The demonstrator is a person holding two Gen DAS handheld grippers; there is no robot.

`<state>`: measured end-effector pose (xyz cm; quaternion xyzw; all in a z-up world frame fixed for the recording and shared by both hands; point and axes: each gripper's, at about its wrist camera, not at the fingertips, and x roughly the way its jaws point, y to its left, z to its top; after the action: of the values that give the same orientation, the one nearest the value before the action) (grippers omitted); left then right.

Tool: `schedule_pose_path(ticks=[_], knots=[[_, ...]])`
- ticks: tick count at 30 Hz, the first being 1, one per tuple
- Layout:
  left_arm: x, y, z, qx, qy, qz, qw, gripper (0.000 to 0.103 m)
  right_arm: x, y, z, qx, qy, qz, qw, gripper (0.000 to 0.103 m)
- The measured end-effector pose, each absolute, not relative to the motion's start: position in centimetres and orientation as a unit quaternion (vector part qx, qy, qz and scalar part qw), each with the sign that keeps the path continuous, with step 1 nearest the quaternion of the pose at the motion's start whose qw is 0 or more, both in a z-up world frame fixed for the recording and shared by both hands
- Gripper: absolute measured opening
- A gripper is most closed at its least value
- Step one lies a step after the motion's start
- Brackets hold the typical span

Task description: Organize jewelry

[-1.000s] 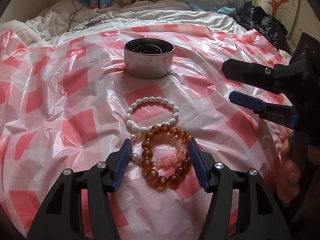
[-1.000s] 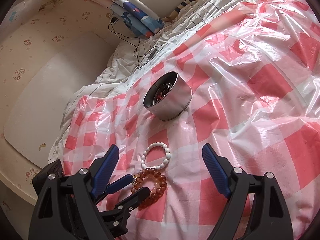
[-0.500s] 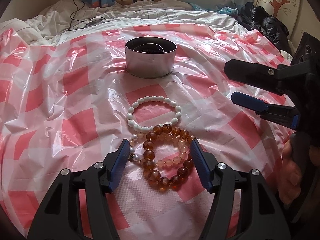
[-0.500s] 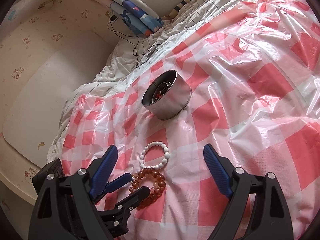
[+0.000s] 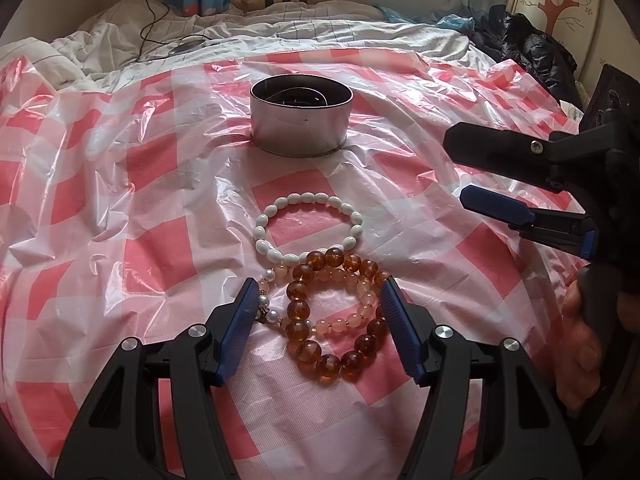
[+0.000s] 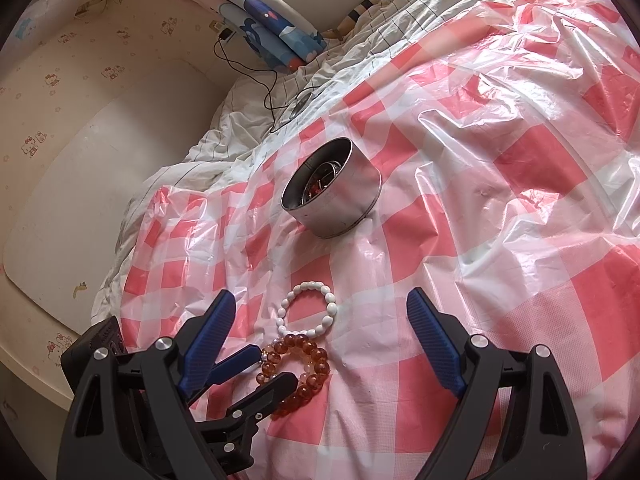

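Three bracelets lie on the pink-checked plastic sheet (image 5: 160,240): a white bead one (image 5: 308,227), an amber bead one (image 5: 336,316) and a pale peach one with pearls (image 5: 352,300) beneath it. My left gripper (image 5: 320,308) is open, its jaws either side of the amber bracelet. My right gripper (image 6: 320,320) is open and empty, above the white bracelet (image 6: 308,314) and amber bracelet (image 6: 298,372); it shows at the right of the left wrist view (image 5: 480,168). A round metal tin (image 5: 302,114) stands beyond, with jewelry inside (image 6: 320,184).
A rumpled white bedsheet (image 5: 280,32) with a black cable (image 5: 152,12) lies behind the plastic sheet. Dark clothing (image 5: 532,52) is piled at the far right. The bed's cream headboard (image 6: 80,160) is to the left.
My left gripper has pulled back slightly, so the bracelets sit a little further ahead between its jaws. The right gripper has barely moved.
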<state>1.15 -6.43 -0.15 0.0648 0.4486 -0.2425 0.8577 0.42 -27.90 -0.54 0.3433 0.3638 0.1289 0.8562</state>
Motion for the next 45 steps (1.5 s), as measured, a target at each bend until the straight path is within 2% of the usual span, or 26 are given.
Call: schedule_pose_path(ticks=[8, 15, 22, 26, 31, 36, 39, 41, 43, 45], knots=[[0.8, -6.8, 0.1, 0.073, 0.440, -0.255, 0.858, 0.059, 0.4, -27.9, -0.5, 0.343, 0.364, 0.129, 0.856, 0.084], [0.5, -7.1, 0.1, 0.088, 0.435, -0.261, 0.857, 0.036, 0.4, -27.8, -0.5, 0.344, 0.364, 0.129, 0.856, 0.084], [0.3, -7.3, 0.2, 0.100, 0.426, -0.263, 0.860, 0.021, 0.4, -27.8, -0.6, 0.344, 0.363, 0.129, 0.856, 0.084], [0.2, -7.3, 0.2, 0.102, 0.424, -0.263, 0.861, 0.020, 0.4, -27.8, -0.6, 0.344, 0.363, 0.129, 0.856, 0.084], [0.2, -6.9, 0.8, 0.098, 0.411, -0.265, 0.867, 0.010, 0.4, -27.8, -0.5, 0.344, 0.363, 0.129, 0.856, 0.084], [0.5, -6.5, 0.7, 0.091, 0.416, -0.261, 0.867, 0.010, 0.4, -27.8, -0.5, 0.346, 0.362, 0.129, 0.856, 0.084], [1.7, -4.8, 0.9, 0.034, 0.436, -0.268, 0.859, 0.011, 0.3, -27.8, -0.5, 0.344, 0.362, 0.130, 0.857, 0.084], [2.6, -3.2, 0.9, 0.001, 0.445, -0.260, 0.857, 0.017, 0.3, -27.9, -0.4, 0.342, 0.361, 0.130, 0.858, 0.084], [3.3, -1.6, 0.8, -0.033, 0.453, -0.253, 0.855, 0.034, 0.2, -27.9, -0.2, 0.339, 0.360, 0.131, 0.859, 0.084], [3.8, -0.2, 0.6, -0.066, 0.459, -0.254, 0.849, 0.039, 0.1, -28.1, -0.1, 0.338, 0.358, 0.131, 0.861, 0.084]])
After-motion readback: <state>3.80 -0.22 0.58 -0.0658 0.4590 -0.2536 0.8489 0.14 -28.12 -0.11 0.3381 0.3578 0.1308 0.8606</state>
